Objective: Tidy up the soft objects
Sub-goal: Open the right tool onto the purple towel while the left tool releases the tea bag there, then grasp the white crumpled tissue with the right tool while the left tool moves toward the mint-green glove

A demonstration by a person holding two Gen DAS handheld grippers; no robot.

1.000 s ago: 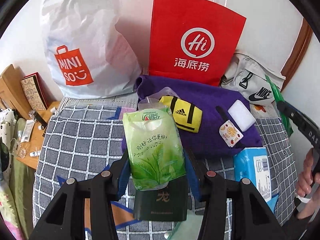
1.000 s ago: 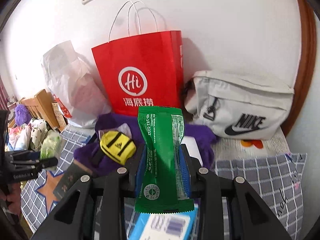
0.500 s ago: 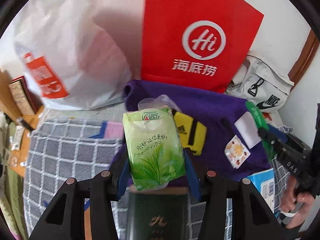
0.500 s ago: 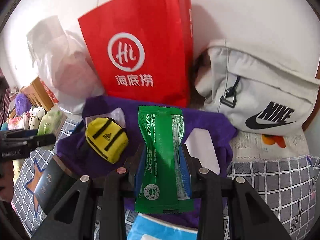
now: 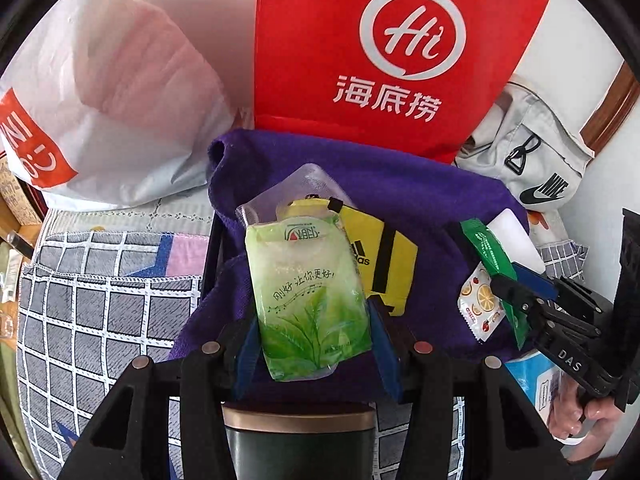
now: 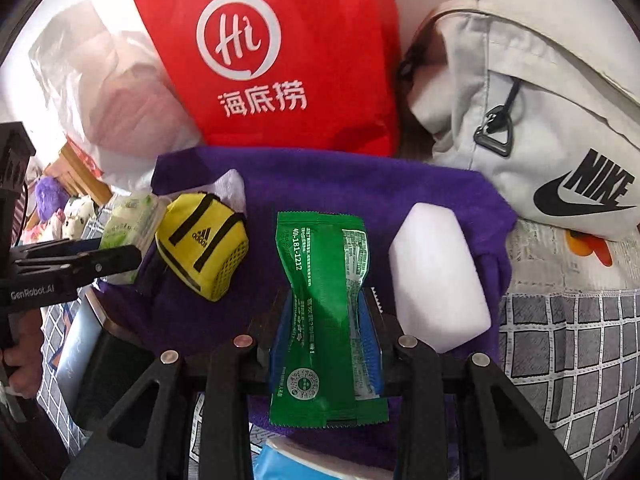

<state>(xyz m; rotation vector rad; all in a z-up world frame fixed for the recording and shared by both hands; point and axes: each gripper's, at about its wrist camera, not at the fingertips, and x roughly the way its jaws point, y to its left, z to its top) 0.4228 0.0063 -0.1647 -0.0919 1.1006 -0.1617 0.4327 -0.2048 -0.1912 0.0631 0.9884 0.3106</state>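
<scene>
The left tongs (image 5: 314, 344) grip a light green pouch (image 5: 310, 300) upright over the purple cloth (image 5: 420, 196). The right tongs (image 6: 328, 320) clamp a dark green packet (image 6: 326, 280), with a white block (image 6: 438, 276) just right of them. Each packet's lower end is cut off behind the tongs. Only the left view shows the fruit-print sachet (image 5: 480, 304).

Pouch (image 6: 202, 242) left of block (image 6: 438, 276); both on towel (image 6: 320, 184).
</scene>
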